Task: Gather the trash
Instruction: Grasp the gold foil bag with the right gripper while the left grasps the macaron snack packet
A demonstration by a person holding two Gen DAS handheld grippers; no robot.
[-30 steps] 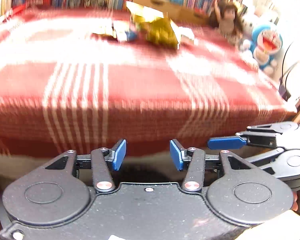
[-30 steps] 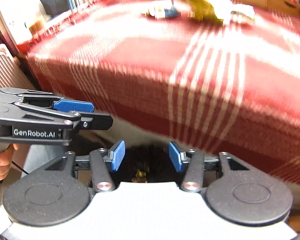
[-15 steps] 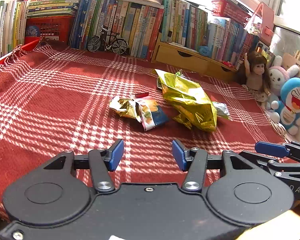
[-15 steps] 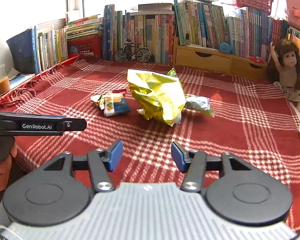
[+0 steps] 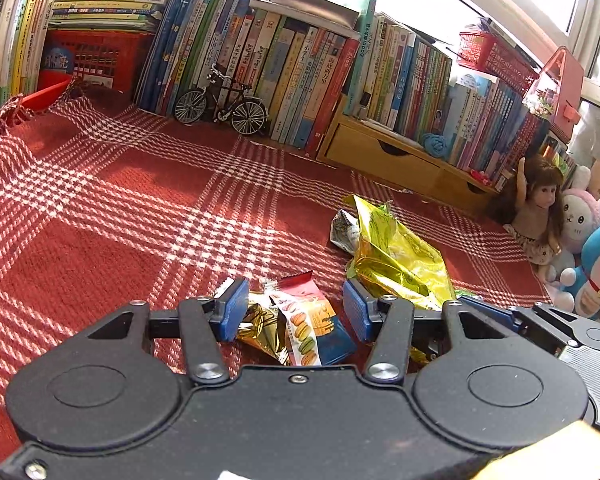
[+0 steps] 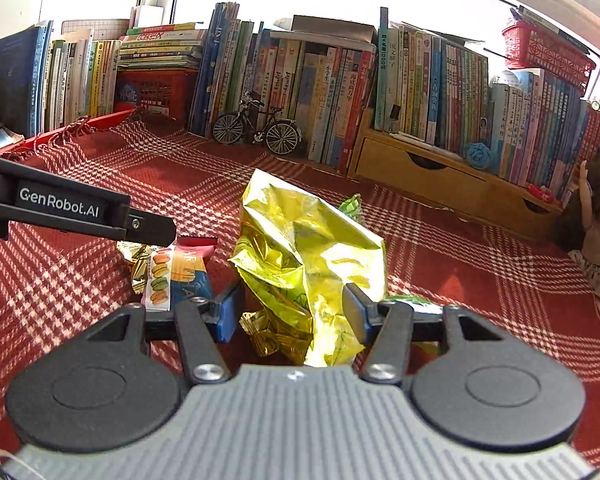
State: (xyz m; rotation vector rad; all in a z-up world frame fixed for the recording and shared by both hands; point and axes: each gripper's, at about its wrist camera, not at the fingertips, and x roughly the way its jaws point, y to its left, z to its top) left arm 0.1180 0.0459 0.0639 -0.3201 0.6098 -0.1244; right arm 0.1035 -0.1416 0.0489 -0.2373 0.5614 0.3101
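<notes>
Snack trash lies on a red plaid blanket (image 5: 100, 216). A macaron wrapper (image 5: 308, 324) rests between the blue pads of my open left gripper (image 5: 296, 314), beside a small crumpled gold wrapper (image 5: 258, 328). The large gold foil bag (image 6: 304, 248) stands crumpled between the pads of my open right gripper (image 6: 290, 314). That foil bag (image 5: 396, 264) is just right of my left fingers. A silver-grey wrapper (image 5: 342, 230) pokes out behind it. In the right wrist view the macaron wrapper (image 6: 176, 276) lies left of the bag, under the left gripper's finger (image 6: 112, 218).
Rows of books (image 5: 292, 60) and a wooden drawer unit (image 5: 392, 156) line the back. A model bicycle (image 5: 220, 104) stands before the books. A doll (image 5: 536, 208) and plush toys (image 5: 592, 268) sit at the right edge. A red crate (image 5: 88, 60) is back left.
Both grippers rose from below the blanket's edge and moved forward over it. The wrappers, far off before, now lie between the open fingers.
</notes>
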